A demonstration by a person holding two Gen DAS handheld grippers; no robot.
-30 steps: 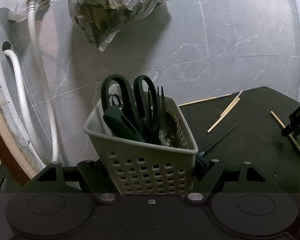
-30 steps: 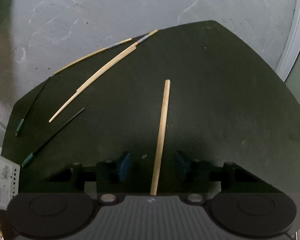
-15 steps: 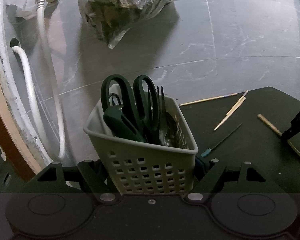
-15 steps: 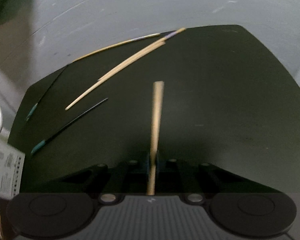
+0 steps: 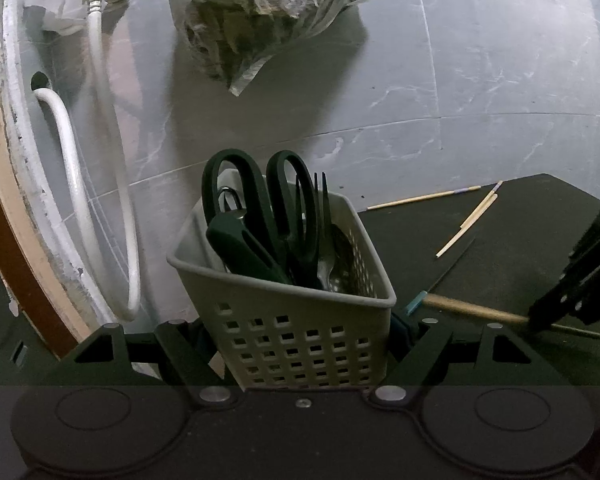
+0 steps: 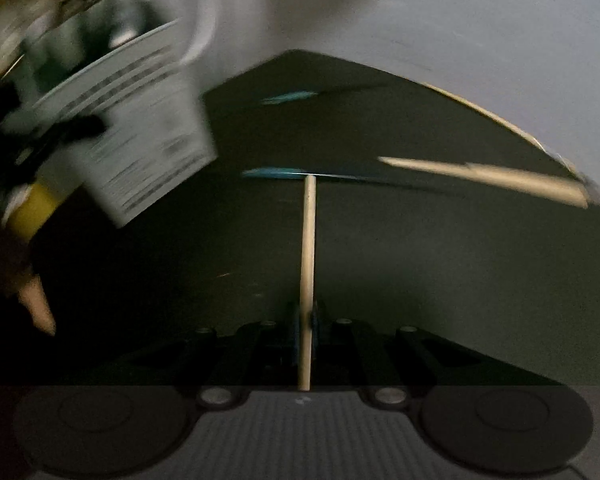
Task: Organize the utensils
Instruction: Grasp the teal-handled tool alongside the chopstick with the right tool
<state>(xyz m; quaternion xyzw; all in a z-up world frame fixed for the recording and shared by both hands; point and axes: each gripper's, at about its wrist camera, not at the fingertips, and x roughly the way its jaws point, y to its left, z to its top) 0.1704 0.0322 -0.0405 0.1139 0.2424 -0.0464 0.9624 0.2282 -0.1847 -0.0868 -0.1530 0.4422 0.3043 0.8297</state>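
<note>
Chopstick [image 6: 308, 248] sits clamped between the right gripper's [image 6: 306, 316] closed fingers.

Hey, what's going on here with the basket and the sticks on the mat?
A person is sorting utensils with two handheld claws. The left claw grips a perforated basket holding scissors and a fork. The right claw is shut on a wooden chopstick, its tip near the basket. More chopsticks lie on the dark mat.

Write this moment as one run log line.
left hand-held gripper: shut on basket | right hand-held gripper: shut on chopstick | more chopsticks on mat
</note>
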